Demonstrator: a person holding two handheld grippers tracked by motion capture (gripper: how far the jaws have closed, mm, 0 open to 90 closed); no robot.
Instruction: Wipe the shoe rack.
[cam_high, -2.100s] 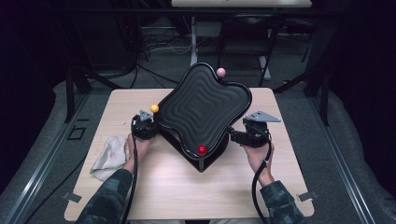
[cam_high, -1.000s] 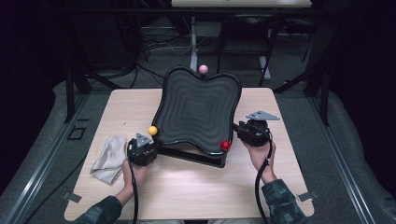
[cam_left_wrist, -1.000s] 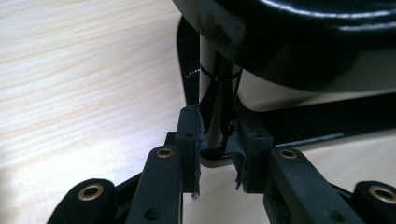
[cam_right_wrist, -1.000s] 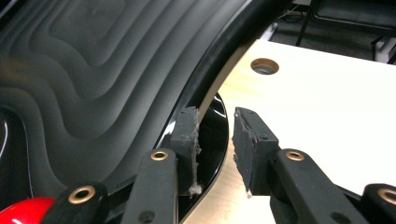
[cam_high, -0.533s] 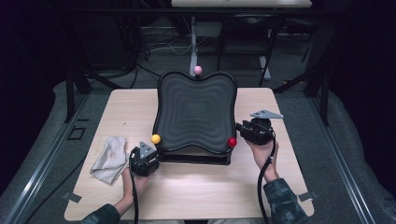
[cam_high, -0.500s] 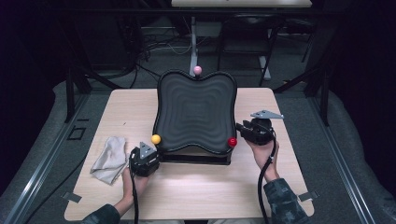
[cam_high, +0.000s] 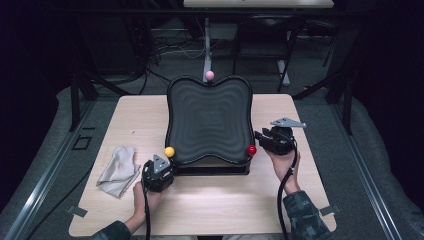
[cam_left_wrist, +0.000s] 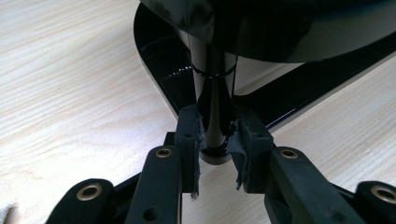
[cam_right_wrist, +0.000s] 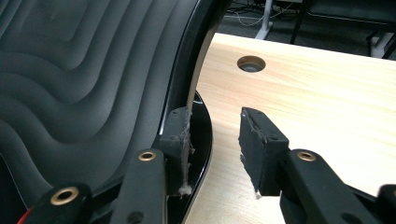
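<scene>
Light wooden table (cam_high: 210, 210) carries a black ridged tray (cam_high: 209, 120) on a black base (cam_high: 212, 170), standing mid-table, tilted. Left gripper (cam_high: 159, 174), at the near-left corner below the yellow ball (cam_high: 169, 151), has its jaws closed on a black post (cam_left_wrist: 214, 116) under the tray. Right gripper (cam_high: 266, 141), beside the red ball (cam_high: 251, 149) at the near-right corner, shows a gap between its jaws, nothing between them; grey cloth (cam_high: 119, 170) lies near left.

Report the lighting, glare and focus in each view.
High view: bright tabletop, dark surroundings, slightly soft. Left gripper view: the black post is sharp and its glossy base glints. Right gripper view: the ridged tray is evenly lit, the background blurred.
</scene>
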